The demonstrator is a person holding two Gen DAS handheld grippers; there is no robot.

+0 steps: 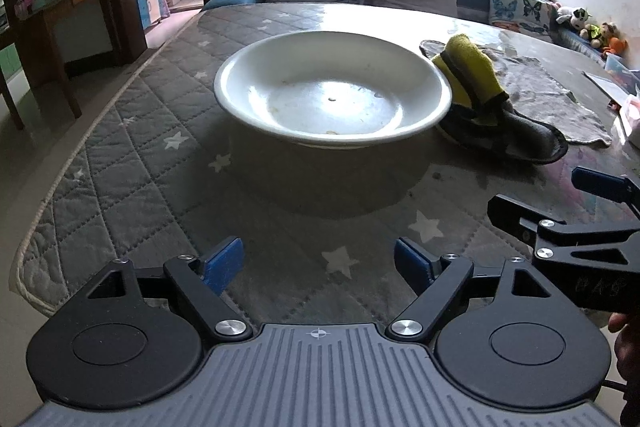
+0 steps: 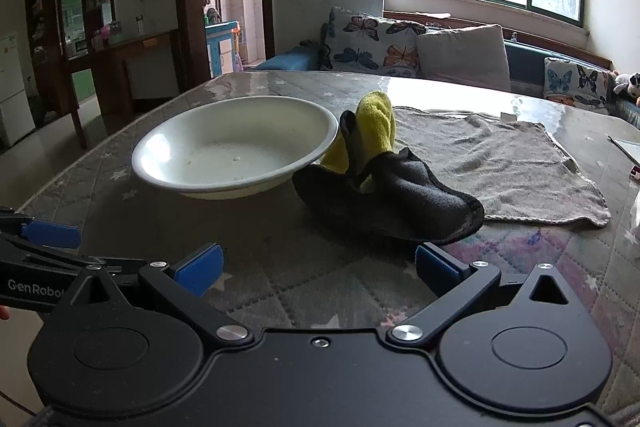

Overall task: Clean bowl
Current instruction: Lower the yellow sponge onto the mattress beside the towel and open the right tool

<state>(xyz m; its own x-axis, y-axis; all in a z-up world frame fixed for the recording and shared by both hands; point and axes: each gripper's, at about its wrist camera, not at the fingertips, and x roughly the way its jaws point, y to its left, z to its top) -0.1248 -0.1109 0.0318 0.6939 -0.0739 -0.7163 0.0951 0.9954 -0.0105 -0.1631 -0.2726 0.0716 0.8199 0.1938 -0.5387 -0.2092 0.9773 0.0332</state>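
Left gripper [image 1: 319, 267] spread wide, empty, low over the quilted table [image 1: 132, 155], aimed at the white bowl [image 1: 332, 89] mid-table with specks inside. Probably best to steady the bowl's near rim with it. The yellow-and-dark cloth [image 2: 380, 171] lies touching the bowl's right side. Right gripper [image 2: 319, 269] also spread, empty, pointing at the cloth; pinch its raised yellow fold.

Butterfly cushions [image 2: 374, 45] line the window bench [image 2: 524, 61]; plush toys [image 1: 588, 27] sit at its end.
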